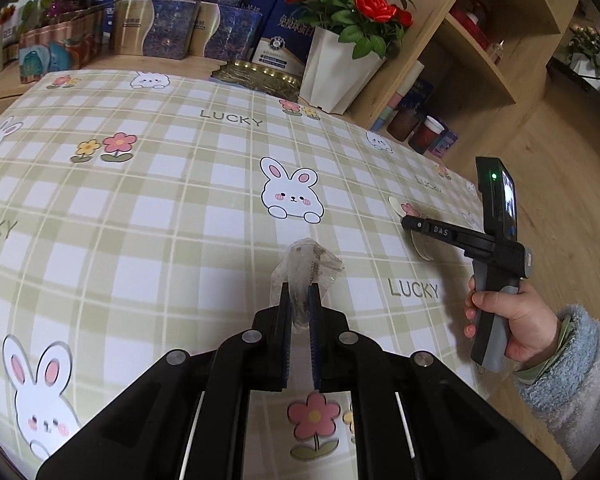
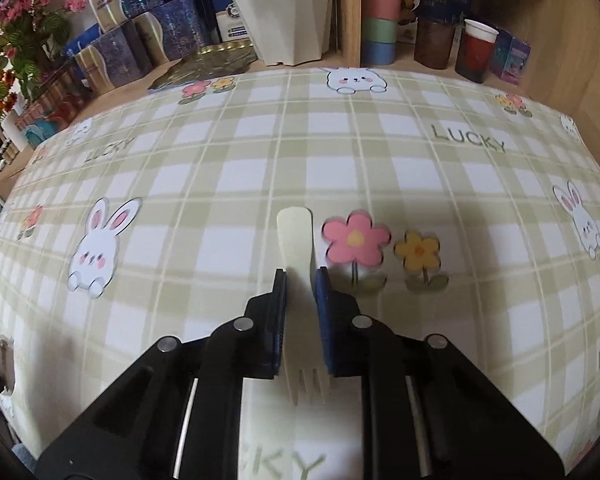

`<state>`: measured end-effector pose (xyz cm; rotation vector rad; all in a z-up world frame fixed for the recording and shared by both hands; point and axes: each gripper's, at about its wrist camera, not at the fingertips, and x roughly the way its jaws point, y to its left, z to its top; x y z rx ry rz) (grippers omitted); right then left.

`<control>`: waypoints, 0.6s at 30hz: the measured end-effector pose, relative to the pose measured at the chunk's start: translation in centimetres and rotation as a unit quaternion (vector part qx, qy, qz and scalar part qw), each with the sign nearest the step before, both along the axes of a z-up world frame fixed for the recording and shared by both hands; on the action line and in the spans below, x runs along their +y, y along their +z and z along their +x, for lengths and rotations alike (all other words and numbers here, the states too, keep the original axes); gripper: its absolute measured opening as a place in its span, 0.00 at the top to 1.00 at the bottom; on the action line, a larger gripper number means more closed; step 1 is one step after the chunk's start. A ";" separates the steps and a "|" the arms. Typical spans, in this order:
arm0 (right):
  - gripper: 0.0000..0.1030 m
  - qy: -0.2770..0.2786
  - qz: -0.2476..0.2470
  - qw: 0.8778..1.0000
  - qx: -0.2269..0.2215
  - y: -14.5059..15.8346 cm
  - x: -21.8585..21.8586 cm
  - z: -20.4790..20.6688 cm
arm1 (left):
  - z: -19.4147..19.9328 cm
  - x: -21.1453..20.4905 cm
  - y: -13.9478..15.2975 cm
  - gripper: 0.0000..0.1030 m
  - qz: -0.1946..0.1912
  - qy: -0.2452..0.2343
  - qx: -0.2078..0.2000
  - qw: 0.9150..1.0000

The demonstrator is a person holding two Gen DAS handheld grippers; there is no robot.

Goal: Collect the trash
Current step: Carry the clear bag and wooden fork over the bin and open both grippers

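Note:
My left gripper [image 1: 299,290] is shut on a crumpled clear plastic wrapper [image 1: 306,266], held just above the checked tablecloth [image 1: 140,184]. My right gripper [image 2: 300,276] is closed around the handle of a pale disposable fork [image 2: 298,240], whose tines point back toward the camera. The fork lies along the cloth between the pads. The right gripper also shows in the left wrist view [image 1: 410,222], held by a hand at the table's right edge, with the fork [image 1: 396,206] under its tip.
A white pot of red roses [image 1: 340,68] stands at the back, with blue and gold boxes [image 1: 172,28] to its left. A wooden shelf [image 1: 460,60] with cups [image 2: 474,50] rises at the right. The table edge drops off at the right.

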<state>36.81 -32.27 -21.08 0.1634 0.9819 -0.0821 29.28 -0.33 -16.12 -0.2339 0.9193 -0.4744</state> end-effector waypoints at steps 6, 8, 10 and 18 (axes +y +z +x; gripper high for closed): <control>0.83 0.001 0.027 0.999 -0.037 1.9 0.5 -5.7 | -3.6 1.0 -0.1 0.92 -0.014 0.005 0.005 1.000; 0.83 0.002 0.037 0.998 -0.046 2.5 1.0 -8.0 | -4.9 1.0 -0.1 0.92 -0.013 -0.001 0.007 1.000; 0.83 0.002 0.048 0.997 -0.055 3.1 1.5 -10.3 | -6.2 1.0 0.0 0.92 -0.008 -0.007 0.006 1.000; 0.83 0.013 0.064 0.995 -0.078 5.5 3.6 -17.3 | -11.0 1.4 0.6 0.92 -0.004 -0.032 0.005 0.999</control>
